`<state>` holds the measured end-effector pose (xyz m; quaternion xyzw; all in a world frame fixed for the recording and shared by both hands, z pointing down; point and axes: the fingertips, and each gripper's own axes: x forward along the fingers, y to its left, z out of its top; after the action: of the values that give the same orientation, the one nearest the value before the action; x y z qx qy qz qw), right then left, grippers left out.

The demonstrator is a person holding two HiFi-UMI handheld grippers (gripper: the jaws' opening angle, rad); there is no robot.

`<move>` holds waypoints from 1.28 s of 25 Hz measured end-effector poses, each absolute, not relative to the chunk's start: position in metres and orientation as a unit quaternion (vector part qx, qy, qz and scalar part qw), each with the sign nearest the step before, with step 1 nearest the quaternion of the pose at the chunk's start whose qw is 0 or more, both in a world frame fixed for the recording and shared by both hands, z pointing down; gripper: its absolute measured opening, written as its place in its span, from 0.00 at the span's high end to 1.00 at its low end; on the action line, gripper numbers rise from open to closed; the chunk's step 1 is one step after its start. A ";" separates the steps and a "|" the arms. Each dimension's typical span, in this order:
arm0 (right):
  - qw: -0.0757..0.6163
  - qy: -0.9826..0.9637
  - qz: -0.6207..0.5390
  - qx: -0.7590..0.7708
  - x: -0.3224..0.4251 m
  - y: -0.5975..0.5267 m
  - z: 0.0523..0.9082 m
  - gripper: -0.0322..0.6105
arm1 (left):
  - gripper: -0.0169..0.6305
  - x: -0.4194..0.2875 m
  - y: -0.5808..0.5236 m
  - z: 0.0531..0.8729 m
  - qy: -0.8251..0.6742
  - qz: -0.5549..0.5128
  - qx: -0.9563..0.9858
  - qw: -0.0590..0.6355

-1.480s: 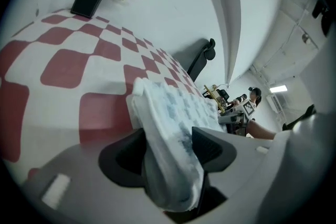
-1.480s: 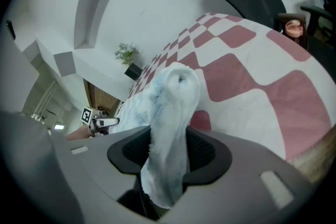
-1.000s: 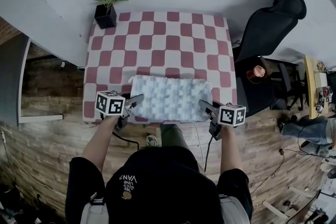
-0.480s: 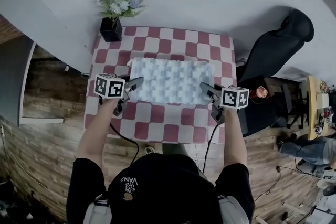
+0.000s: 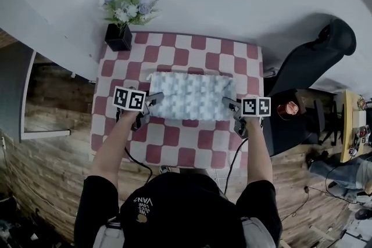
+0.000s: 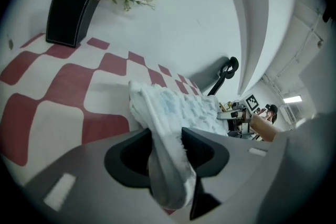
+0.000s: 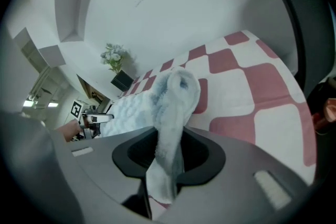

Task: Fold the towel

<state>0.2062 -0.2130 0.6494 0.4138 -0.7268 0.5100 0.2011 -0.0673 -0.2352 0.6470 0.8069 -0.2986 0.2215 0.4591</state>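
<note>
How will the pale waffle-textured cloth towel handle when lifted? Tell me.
Probably floppy: the pale waffle-textured towel bunches and droops at its pinched corners. Likely light for its size, being thin folded cloth. Its fluffy pile should drag, not slide, on the red-and-white checked tablecloth.

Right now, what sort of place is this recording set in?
Likely an office or lab corner: a small table with red-and-white checked cloth, a black office chair, and a cluttered wooden desk beyond.

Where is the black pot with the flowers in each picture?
Head view: flower pot, at the far left corner of the table.
Left gripper view: top left, large.
Right gripper view: small, left of centre.
Shared landmark: the towel, seen in all three.
</note>
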 end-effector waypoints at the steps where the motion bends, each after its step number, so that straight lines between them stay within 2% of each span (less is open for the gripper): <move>1: 0.207 -0.719 0.514 0.420 0.210 -0.211 0.654 0.77 | 0.71 -0.070 -0.235 0.649 -0.306 0.221 0.805 0.458; 3: 0.204 -0.706 0.518 0.438 0.219 -0.207 0.660 0.68 | 0.66 -0.078 -0.235 0.651 -0.319 0.218 0.801 0.457; 6: 0.162 -0.690 0.525 0.472 0.239 -0.203 0.657 0.53 | 0.64 -0.087 -0.231 0.650 -0.328 0.202 0.800 0.459; 9: 0.118 -0.673 0.536 0.497 0.252 -0.188 0.652 0.52 | 0.56 -0.099 -0.231 0.643 -0.346 0.183 0.801 0.452; 12: 0.065 -0.652 0.552 0.516 0.253 -0.167 0.647 0.52 | 0.55 -0.114 -0.236 0.623 -0.383 0.158 0.811 0.413; 17: -0.036 -0.622 0.575 0.530 0.239 -0.144 0.637 0.51 | 0.55 -0.113 -0.218 0.599 -0.407 0.198 0.855 0.254; 20: -0.085 -0.586 0.579 0.560 0.238 -0.141 0.638 0.47 | 0.55 -0.097 -0.200 0.603 -0.380 0.239 0.874 0.185; 27: -0.128 -0.520 0.610 0.584 0.224 -0.135 0.655 0.44 | 0.55 -0.060 -0.168 0.617 -0.300 0.324 0.895 0.069; 32: -0.162 -0.483 0.627 0.589 0.223 -0.148 0.663 0.47 | 0.55 -0.066 -0.170 0.605 -0.323 0.337 0.884 0.016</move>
<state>0.2232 -0.1481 0.6629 0.5891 -0.4832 0.6269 -0.1625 -0.0656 -0.1699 0.6052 0.8839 -0.3233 0.3375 0.0162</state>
